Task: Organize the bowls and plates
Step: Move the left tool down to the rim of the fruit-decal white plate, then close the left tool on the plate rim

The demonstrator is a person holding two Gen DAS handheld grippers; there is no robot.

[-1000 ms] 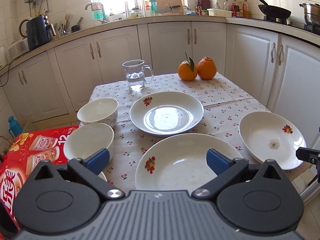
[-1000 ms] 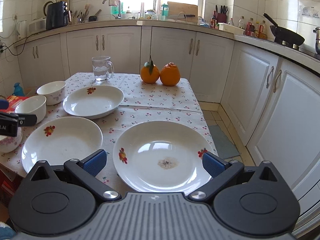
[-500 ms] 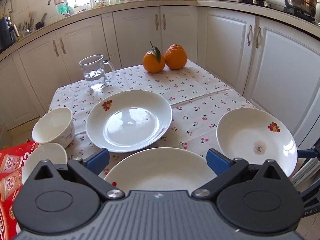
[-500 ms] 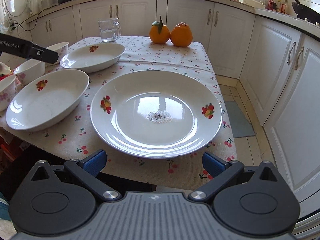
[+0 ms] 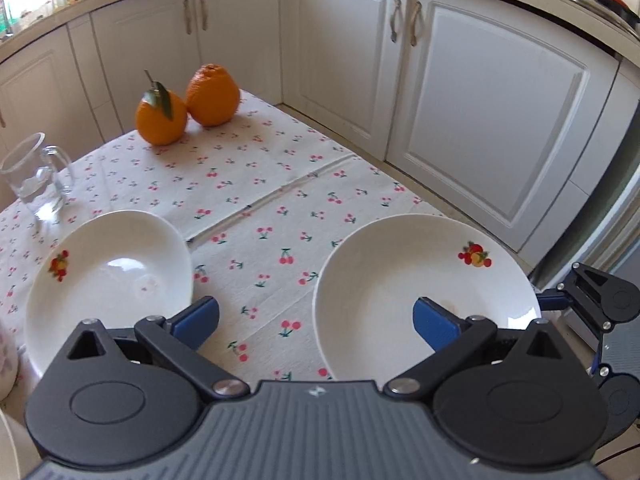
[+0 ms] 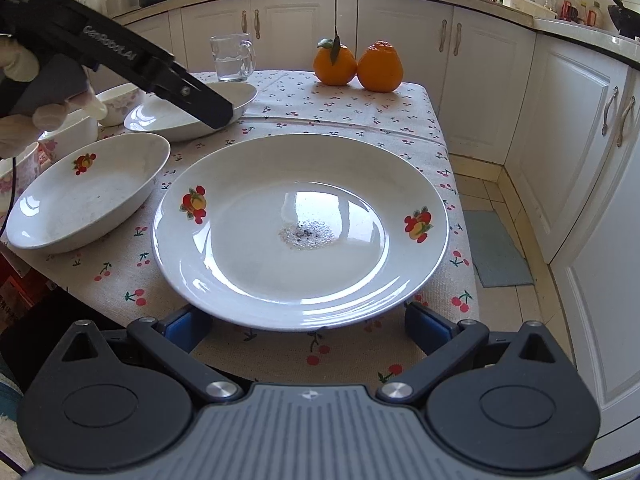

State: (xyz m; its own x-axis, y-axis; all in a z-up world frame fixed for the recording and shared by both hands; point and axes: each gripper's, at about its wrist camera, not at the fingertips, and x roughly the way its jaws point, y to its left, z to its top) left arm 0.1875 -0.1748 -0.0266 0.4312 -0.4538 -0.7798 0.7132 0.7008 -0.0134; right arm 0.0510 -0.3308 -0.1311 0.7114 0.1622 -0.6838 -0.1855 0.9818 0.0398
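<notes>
Right wrist view: my right gripper [image 6: 307, 326] sits low at the table edge with jaws spread wide on either side of the near rim of the big plate [image 6: 300, 228], nothing clamped yet; I can't tell whether the pads touch the rim. Using that big plate as landmark: it has a dark crumb patch in its middle, a deep plate [image 6: 86, 194] lies just left of it and apart from it, and a third plate [image 6: 188, 114] lies behind-left, partly hidden by my left gripper [image 6: 218, 114]. Further left of the big plate I see bowls [image 6: 74, 130] bunched together at the table's left edge, partly blocked by my gloved hand [image 6: 24, 104], so I can't count them. Two oranges [image 6: 356, 65] and a glass mug [image 6: 232, 58] stand well behind the big plate. Left wrist view: left gripper [image 5: 316, 320] hangs above the cloth [image 5: 256, 200], jaws wide apart and empty, with the big plate [image 5: 400, 292] to its right and another plate [image 5: 108, 276] to its left. Judgement: task barely started. All three plates lie separately, none stacked, bowls not visibly nested. Left to do: grab the big plate, stack the plates, gather the bowls.
</notes>
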